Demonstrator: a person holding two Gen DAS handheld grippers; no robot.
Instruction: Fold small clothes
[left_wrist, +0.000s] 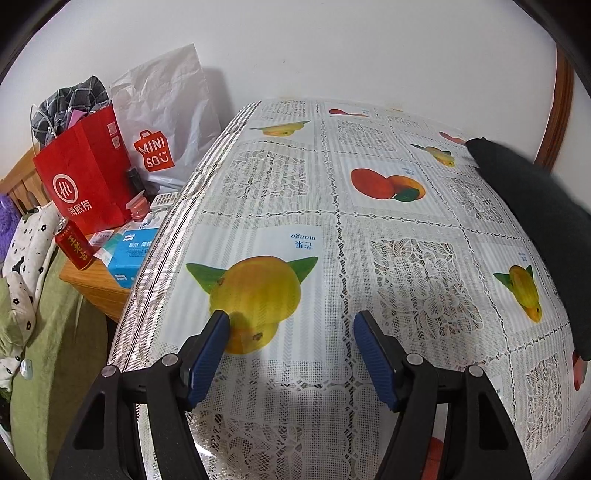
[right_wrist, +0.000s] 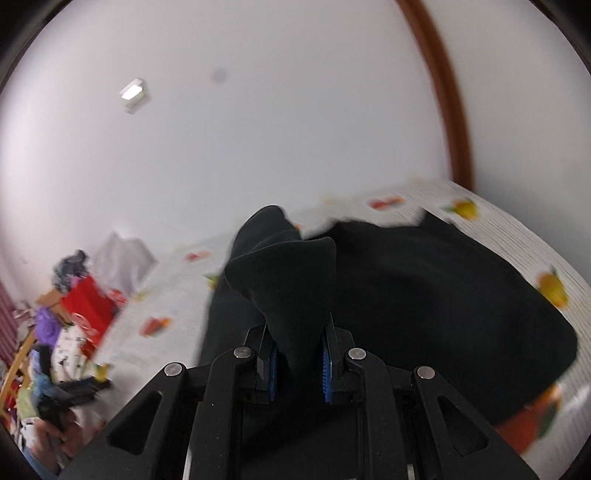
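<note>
My right gripper (right_wrist: 297, 363) pinches a raised fold of the black garment (right_wrist: 424, 295); the rest spreads flat ahead and right of it.

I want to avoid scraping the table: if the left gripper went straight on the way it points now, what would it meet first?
Most likely the fruit-print tablecloth, about at the printed mango just ahead. The left gripper points down at it with open, empty jaws, and nothing else lies between. The dark garment sits off to the right.

Both grippers are built of matte black linkage arms joined by round silver pins; the fingers (left_wrist: 373, 354) are faced with ribbed blue pads (right_wrist: 327, 373).
</note>
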